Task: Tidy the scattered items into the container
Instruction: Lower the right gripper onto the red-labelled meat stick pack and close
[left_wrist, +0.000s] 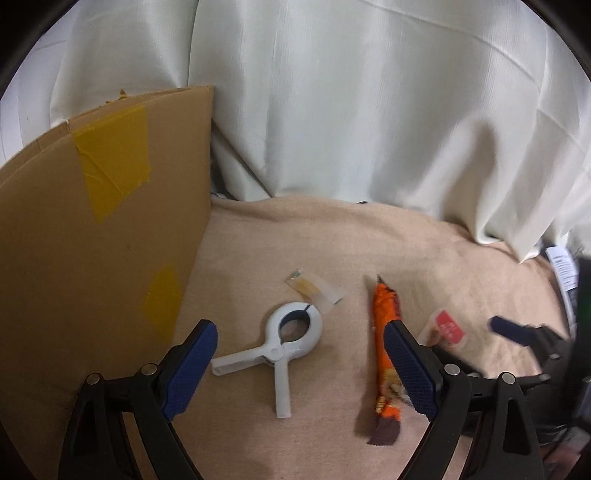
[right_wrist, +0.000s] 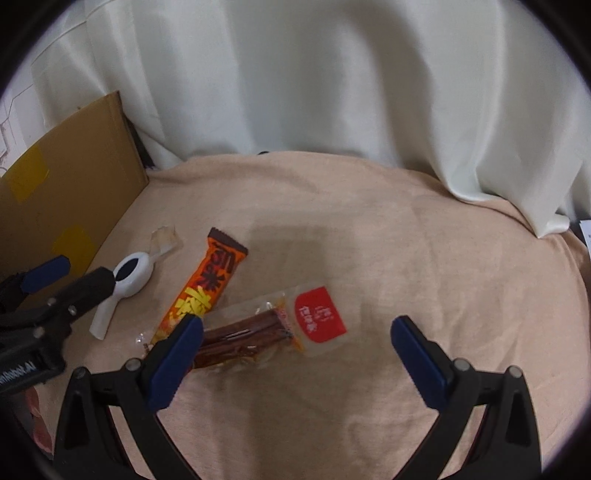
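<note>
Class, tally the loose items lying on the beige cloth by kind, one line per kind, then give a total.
White plastic spring clamp: 1
Orange snack bar wrapper: 1
Clear packet of brown sticks with a red label: 1
Small clear sachet: 1
Total: 4

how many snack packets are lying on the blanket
3: an orange bar mid-blanket, a red-labelled clear packet right of it, a small clear sachet by the white clamp. None looks hidden.
</note>
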